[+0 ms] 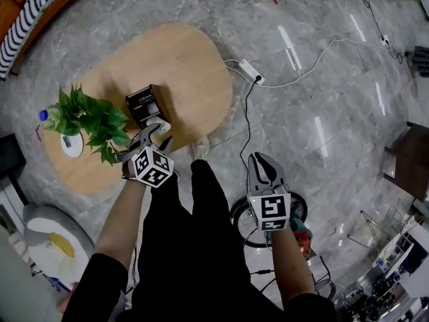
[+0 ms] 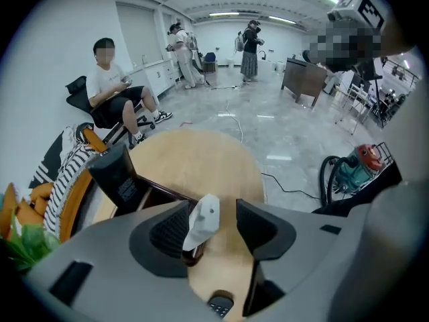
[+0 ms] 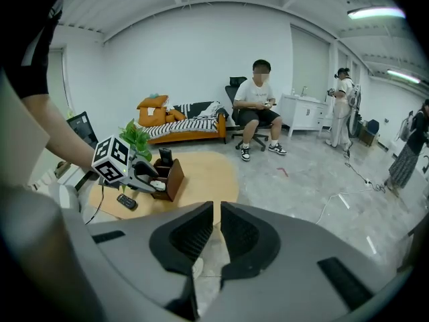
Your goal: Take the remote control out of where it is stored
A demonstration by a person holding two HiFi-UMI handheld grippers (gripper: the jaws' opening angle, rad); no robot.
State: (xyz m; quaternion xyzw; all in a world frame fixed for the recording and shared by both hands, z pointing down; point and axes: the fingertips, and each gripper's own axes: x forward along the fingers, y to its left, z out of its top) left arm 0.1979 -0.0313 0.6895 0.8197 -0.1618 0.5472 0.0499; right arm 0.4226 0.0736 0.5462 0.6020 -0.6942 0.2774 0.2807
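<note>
Left tongs (image 2: 212, 210): jaws stand wide apart and grip nothing. The white remote (image 2: 203, 221) rises between them, tilted, its top leaning toward 1 o'clock. It sits close against the left pad; I cannot tell whether they touch. The right pad is well clear of it. The remote's lower end sits in the holder (image 1: 149, 104), at that holder's 6 o'clock end in the head view, so it is not yet out. A black remote (image 2: 117, 174) stands upright in the same holder, at 10 o'clock from the white one in the left gripper view. The holder stands near the middle of the table (image 1: 181, 66). The plant (image 1: 90, 119) is at 8 o'clock from the holder, near it but apart. A loose remote (image 3: 126, 201) lies flat on the table top, just beside the holder. In the left gripper view it shows at 6 o'clock, under the tongs. Right tongs (image 3: 216, 210): jaws almost together with only a thin slit between the pads and nothing in it. In the head view these tongs hang over the floor (image 1: 322, 113), off the table, at 4 o'clock from the holder and well apart from it. They point down at bare floor. A power strip (image 1: 249, 70) lies on the floor at 2 o'clock from the holder, just off the table edge.
</note>
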